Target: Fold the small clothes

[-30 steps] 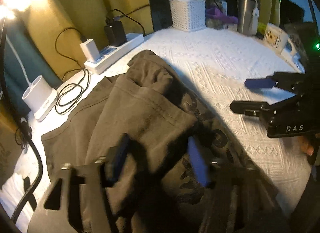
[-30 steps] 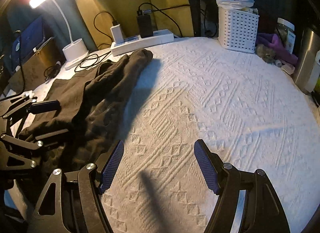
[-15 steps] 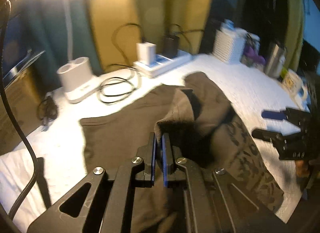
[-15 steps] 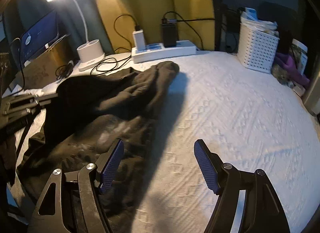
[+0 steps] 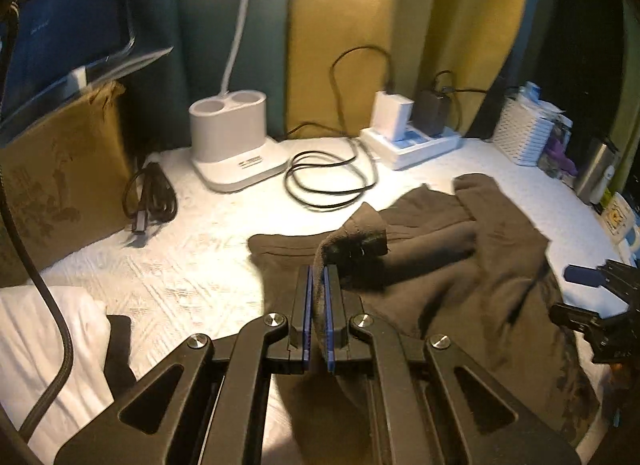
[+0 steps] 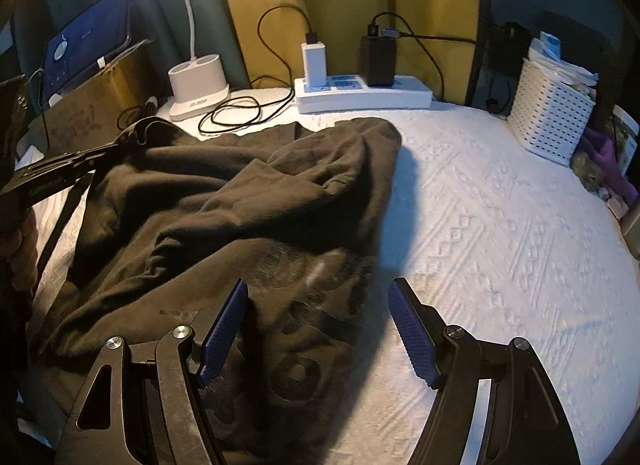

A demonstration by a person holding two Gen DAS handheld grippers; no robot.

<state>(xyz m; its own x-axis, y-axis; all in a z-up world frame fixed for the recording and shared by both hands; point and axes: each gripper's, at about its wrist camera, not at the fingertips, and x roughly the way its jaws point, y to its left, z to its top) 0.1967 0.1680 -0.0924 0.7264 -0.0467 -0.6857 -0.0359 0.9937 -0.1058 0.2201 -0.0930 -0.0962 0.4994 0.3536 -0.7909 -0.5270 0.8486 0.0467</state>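
A dark brown garment (image 6: pixel 240 205) with a faint print lies crumpled on the white textured cloth (image 6: pixel 500 245). My left gripper (image 5: pixel 318 277) is shut on a fold of the garment (image 5: pixel 460 265) and holds that corner lifted above the cloth. In the right wrist view the left gripper (image 6: pixel 132 135) shows at the far left, pinching the garment's edge. My right gripper (image 6: pixel 318 305) is open and empty, hovering over the garment's near right edge. It shows at the right edge of the left wrist view (image 5: pixel 576 293).
A white lamp base (image 6: pixel 198 87), coiled black cable (image 6: pixel 236 115) and a power strip with chargers (image 6: pixel 360 95) line the back. A white basket (image 6: pixel 554 117) stands back right. A cardboard box (image 5: pixel 60 169) sits at left.
My left gripper closed on a fold of the garment and pulled it up and to the left. My right gripper stayed open and moved left toward the garment's edge.
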